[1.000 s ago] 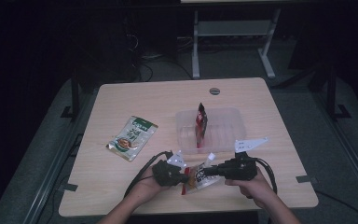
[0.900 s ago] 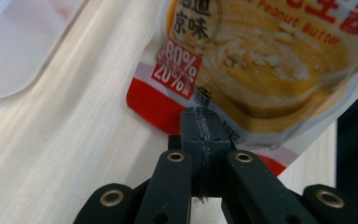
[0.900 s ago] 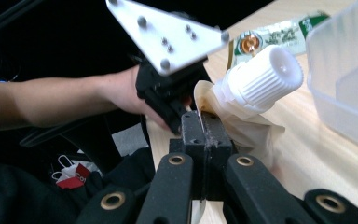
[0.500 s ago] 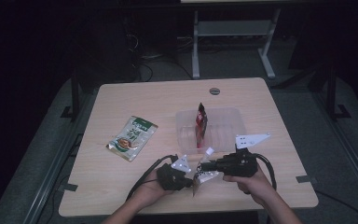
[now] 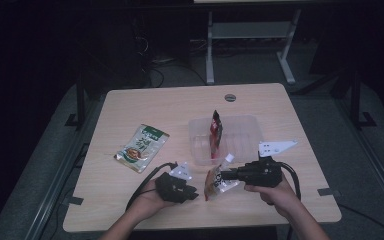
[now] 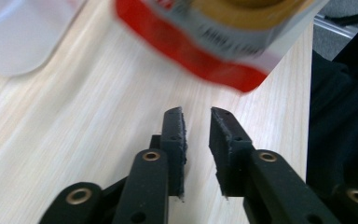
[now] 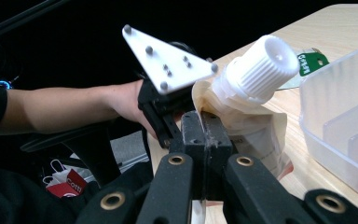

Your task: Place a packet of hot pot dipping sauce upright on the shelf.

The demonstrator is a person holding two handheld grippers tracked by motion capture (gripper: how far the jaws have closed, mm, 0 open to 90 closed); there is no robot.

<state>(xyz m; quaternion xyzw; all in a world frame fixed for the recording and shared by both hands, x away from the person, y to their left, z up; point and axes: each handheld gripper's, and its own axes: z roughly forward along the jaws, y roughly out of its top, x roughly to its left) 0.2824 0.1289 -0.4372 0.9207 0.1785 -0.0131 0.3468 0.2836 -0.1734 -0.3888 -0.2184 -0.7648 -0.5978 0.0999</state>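
A beige spout pouch with a white screw cap hangs near the table's front edge. My right gripper is shut on its top edge just below the cap. My left gripper sits a little to the pouch's left. Its jaws have just been opening and stand slightly apart with nothing between them. In the left gripper view the pouch's red bottom edge is just beyond the tips. The left gripper's white plate appears in the right gripper view.
A clear divided container stands behind the pouch, with a red packet upright inside it. A green food packet lies flat at the left. The table's front edge is close to both hands.
My left gripper has let go of the pouch's lower end and drawn back a little to the left. The right gripper keeps its hold on the pouch.
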